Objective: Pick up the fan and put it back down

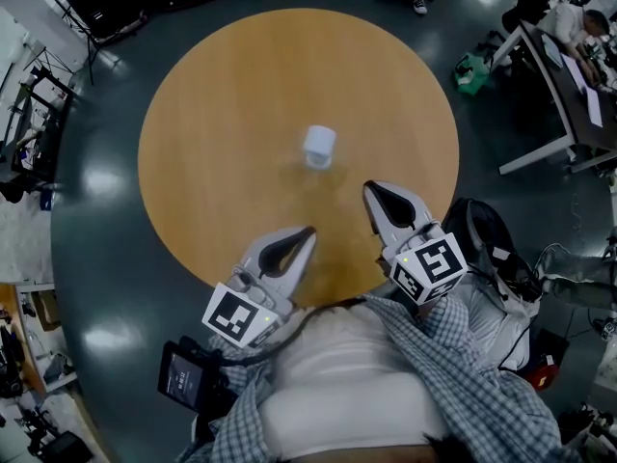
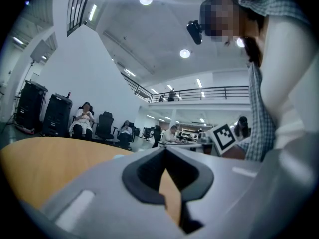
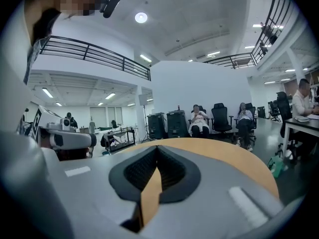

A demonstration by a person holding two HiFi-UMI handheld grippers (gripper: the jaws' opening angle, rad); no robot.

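Note:
A small white fan (image 1: 319, 147) stands alone near the middle of the round wooden table (image 1: 212, 114). My left gripper (image 1: 310, 231) hovers over the table's near edge, below and left of the fan, shut and empty. My right gripper (image 1: 367, 189) is closer to the fan, just below and right of it, also shut with nothing in it. Neither touches the fan. In the left gripper view the jaws (image 2: 165, 150) meet at the tips over the tabletop. The right gripper view shows its jaws (image 3: 157, 149) closed likewise; the fan is hidden in both gripper views.
Dark floor surrounds the table. A desk (image 1: 569, 95) with seated people stands at the right, a green bag (image 1: 471, 73) beside it. Equipment racks (image 1: 29, 114) line the left. People sit in chairs (image 3: 222, 118) beyond the table's far side.

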